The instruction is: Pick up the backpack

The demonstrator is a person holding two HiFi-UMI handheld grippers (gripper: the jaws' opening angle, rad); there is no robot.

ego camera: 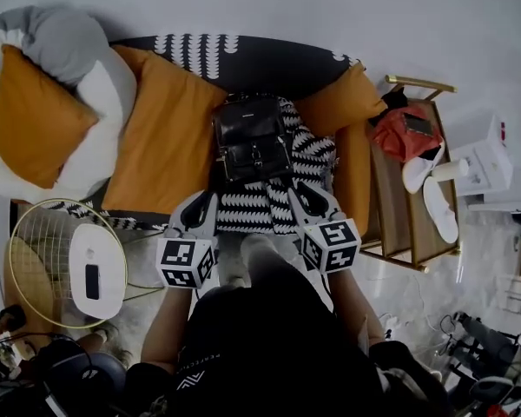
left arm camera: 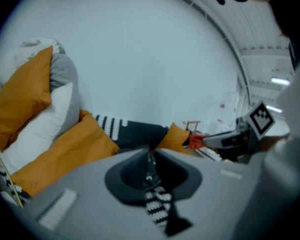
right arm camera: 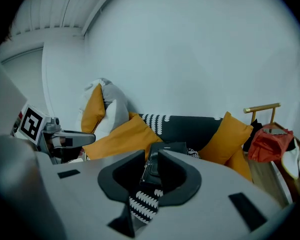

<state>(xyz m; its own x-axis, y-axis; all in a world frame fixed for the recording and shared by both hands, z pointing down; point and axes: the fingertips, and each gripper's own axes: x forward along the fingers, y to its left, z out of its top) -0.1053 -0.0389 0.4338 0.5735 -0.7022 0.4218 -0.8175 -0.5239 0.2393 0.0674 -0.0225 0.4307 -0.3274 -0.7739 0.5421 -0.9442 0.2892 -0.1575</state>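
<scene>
A black leather backpack (ego camera: 252, 137) lies on a black-and-white patterned blanket (ego camera: 262, 208) on the sofa, between orange cushions. In the head view my left gripper (ego camera: 200, 205) and right gripper (ego camera: 306, 200) hover side by side just in front of it, over the blanket's near edge, neither touching it. The right gripper view shows the backpack (right arm camera: 168, 144) straight ahead beyond the right gripper (right arm camera: 151, 156), whose jaws stand a little apart with nothing gripped. In the left gripper view the left gripper (left arm camera: 151, 151) shows only a thin slit between its jaws, blurred, with the blanket (left arm camera: 157, 206) showing through.
A large orange cushion (ego camera: 169, 137) lies left of the backpack and another (ego camera: 343, 102) to its right. A wooden rack (ego camera: 412, 254) on the right holds a red bag (ego camera: 408, 133) and white slippers (ego camera: 438, 207). A round wire basket (ego camera: 35, 241) stands at the lower left.
</scene>
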